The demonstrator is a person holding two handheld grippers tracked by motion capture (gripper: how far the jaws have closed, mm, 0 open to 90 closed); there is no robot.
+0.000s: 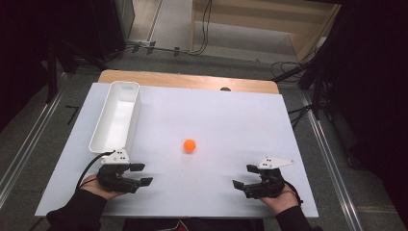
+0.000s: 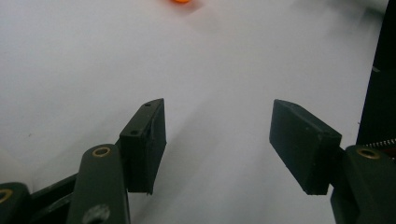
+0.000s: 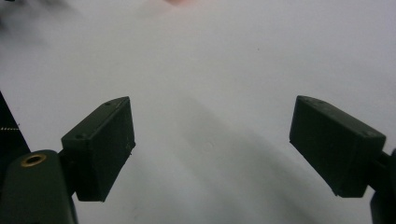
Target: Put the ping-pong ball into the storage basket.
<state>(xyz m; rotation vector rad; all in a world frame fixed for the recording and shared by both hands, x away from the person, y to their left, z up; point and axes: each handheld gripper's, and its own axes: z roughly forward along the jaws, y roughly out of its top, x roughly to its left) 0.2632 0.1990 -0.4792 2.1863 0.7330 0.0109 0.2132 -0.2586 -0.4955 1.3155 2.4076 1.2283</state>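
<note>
A small orange ball (image 1: pixel 189 145) lies near the middle of the white table (image 1: pixel 231 120); its lower edge also peeks in at the top of the left gripper view as the ball (image 2: pixel 180 1). My left gripper (image 1: pixel 141 174) rests near the front left of the table, held by a hand, jaws apart with nothing between them (image 2: pixel 217 140). My right gripper (image 1: pixel 245 176) sits near the front right, also open and empty (image 3: pixel 212 144). Both point inward toward the ball, each well short of it.
A long white bin (image 1: pixel 115 116) stands at the left, reaching from the far edge toward my left gripper, and looks empty. A wooden board edge (image 1: pixel 187 79) shows behind the table. Cables and floor rails surround the table.
</note>
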